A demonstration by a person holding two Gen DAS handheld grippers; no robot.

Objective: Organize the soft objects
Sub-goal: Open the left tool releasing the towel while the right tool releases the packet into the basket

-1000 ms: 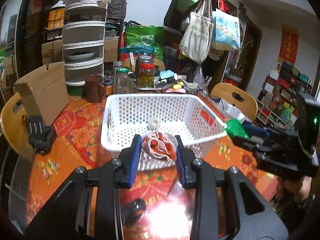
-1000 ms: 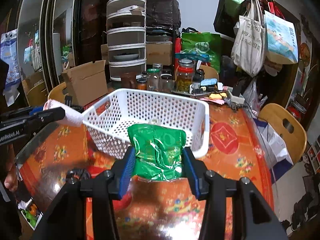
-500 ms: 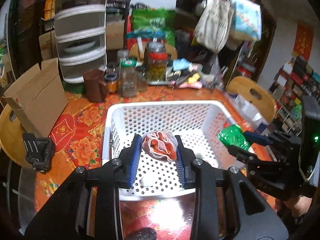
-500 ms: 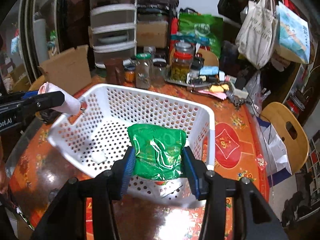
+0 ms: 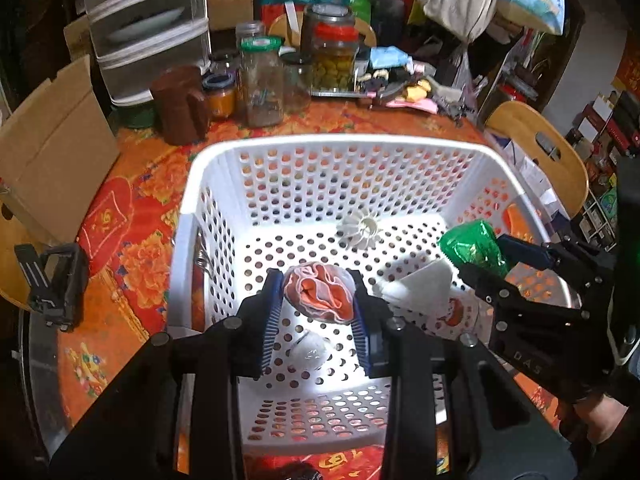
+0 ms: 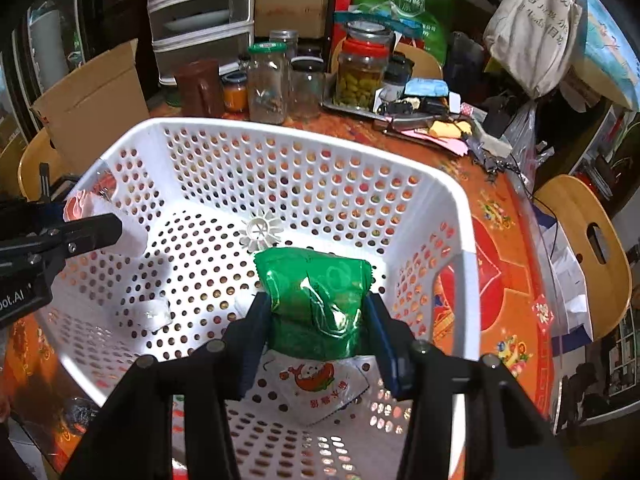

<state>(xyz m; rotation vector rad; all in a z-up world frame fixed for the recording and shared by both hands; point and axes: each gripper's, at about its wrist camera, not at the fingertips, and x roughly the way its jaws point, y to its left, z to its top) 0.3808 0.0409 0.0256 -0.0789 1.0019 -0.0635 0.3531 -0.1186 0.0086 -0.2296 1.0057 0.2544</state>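
Both grippers are hovering over the white perforated basket (image 5: 224, 184), each carrying a soft item.

Left gripper (image 5: 318, 306): jaws nearly together, clamping a small bundled orange-and-white cloth (image 5: 318, 294). The blue pads are pressing it from both sides, with the bundle bulging above them. It is sitting over the basket's middle, clear of the floor as far as I can tell. From the right wrist view the same cloth (image 6: 82, 208) is showing at the basket's left wall, poking past the black finger.

Right gripper (image 6: 318, 312): jaws part-way apart, clamping a green foil packet (image 6: 316, 292), which is filling the whole gap between the pads. The packet is hanging above the basket floor near the right-hand wall. In the left wrist view, the packet (image 5: 472, 248) is sitting just inside the basket's right rim.

Already lying in the basket:
- a white sachet with red fish print (image 6: 320, 384), directly under the green packet
- a small clear crumpled wrapper (image 6: 154, 314) on the floor to the left
- a white ribbed plastic piece (image 6: 260, 234) toward the far wall

The basket is sitting on the desk (image 5: 132, 208), which is covered in an orange-red floral cloth. Beyond the basket, jars (image 6: 268, 84) are lining the far edge, and a cardboard box (image 5: 52, 152) is standing to the left. A black clip-like mount (image 5: 54, 284) is lying on the desk left of the basket.
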